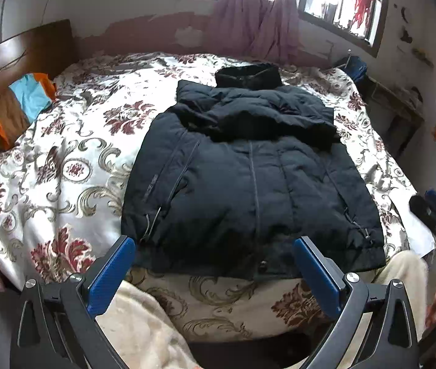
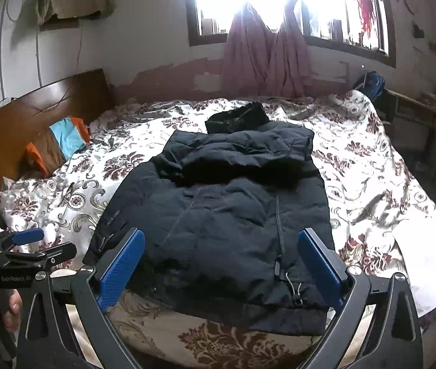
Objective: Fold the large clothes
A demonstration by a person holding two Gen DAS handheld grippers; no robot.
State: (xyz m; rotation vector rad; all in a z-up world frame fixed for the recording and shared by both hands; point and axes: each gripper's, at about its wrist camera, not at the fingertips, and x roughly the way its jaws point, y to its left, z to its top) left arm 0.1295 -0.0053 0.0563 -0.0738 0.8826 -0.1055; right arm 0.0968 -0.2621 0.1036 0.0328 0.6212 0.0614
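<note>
The black jacket point(image 1: 248, 184) covers the middle of the bed point(image 1: 64, 184) and reaches almost to the near edge. To the left of it, a wide part of the floral cover lies free as far as the headboard point(image 1: 24, 55). To the right, a narrower free strip runs along the right edge. At the far left corner a coloured pillow point(image 1: 30, 95) takes room. Both grippers, the left gripper point(image 1: 214, 270) and the right gripper point(image 2: 221, 264), hang with jaws wide over the near edge, nothing between them.
</note>
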